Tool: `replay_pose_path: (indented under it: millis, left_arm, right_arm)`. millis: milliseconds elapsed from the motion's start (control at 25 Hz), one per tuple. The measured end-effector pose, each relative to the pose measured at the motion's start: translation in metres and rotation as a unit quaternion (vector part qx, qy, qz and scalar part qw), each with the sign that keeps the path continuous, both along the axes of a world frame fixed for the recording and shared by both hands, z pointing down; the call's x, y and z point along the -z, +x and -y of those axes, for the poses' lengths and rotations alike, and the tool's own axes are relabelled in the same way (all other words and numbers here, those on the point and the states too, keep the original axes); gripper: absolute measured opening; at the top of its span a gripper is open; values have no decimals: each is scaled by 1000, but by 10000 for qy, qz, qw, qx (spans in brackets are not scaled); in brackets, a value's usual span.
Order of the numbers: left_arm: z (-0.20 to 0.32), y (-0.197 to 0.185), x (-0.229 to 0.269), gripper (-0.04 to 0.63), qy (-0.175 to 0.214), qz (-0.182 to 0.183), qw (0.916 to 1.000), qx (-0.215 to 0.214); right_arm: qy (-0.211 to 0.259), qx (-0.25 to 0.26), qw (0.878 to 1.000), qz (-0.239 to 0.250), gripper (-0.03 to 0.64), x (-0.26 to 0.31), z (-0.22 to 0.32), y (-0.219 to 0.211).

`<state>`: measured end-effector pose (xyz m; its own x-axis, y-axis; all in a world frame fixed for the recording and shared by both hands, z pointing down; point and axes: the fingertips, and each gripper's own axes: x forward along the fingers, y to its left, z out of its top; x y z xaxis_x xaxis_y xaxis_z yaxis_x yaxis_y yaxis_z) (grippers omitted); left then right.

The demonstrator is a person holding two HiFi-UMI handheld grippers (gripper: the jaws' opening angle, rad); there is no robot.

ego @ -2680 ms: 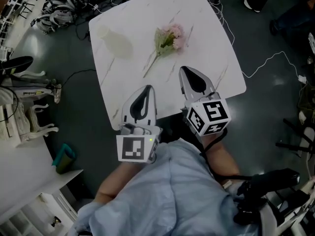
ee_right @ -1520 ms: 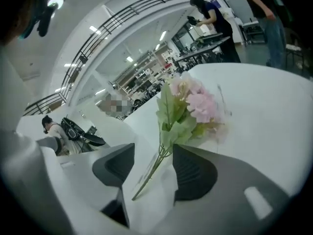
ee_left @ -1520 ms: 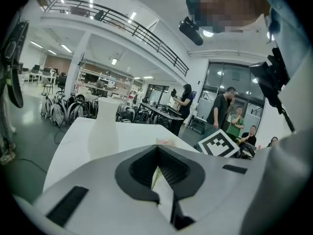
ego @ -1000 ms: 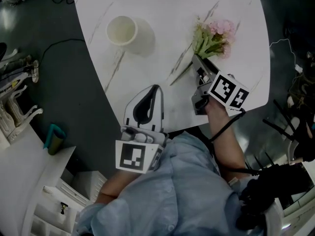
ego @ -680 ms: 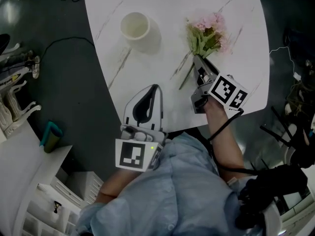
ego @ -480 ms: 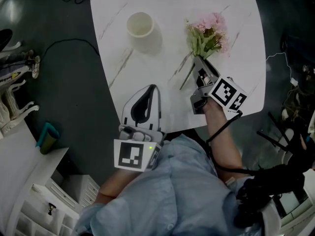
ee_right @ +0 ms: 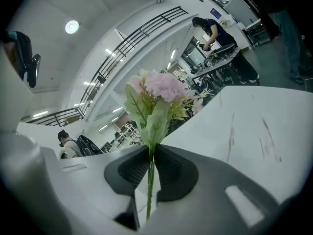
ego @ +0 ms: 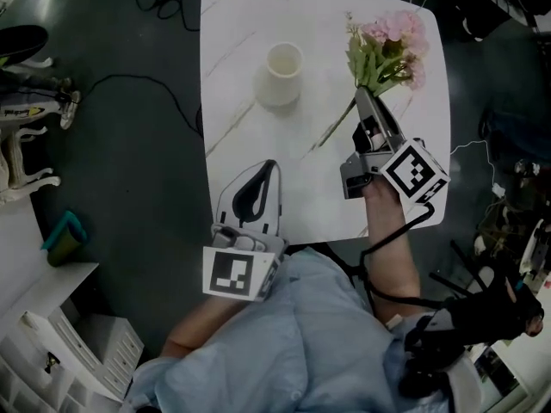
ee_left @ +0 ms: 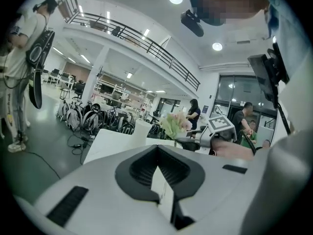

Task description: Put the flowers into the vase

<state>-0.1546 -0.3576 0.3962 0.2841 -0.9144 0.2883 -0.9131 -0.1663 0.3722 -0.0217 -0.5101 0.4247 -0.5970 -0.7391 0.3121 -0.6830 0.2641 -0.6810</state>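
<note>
Looking at it now, the right gripper (ego: 365,101) has pinched its jaws shut on the stem (ee_right: 149,180) of the flowers (ego: 387,46) and lifted the bunch off the counter (ego: 250,136), where it lay a second ago (pickup done, I'd say, and the carry to the vase (ego: 282,74) further left comes next). The left gripper (ego: 263,172) hangs near, jaws together, empty.

Counter: smooth white marble-look slab, rounded corners. Vase: plain matte cream cylinder, mouth up. Flowers: frilly pink heads, green leaves, thin stem.
</note>
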Motion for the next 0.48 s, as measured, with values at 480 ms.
replay_pose_path:
  millis: [480]
  left_arm:
    - [-3, -48, 14, 5, 197, -17, 9970, 750]
  right_arm:
    - [1668, 772, 9825, 301, 34, 145, 58, -73]
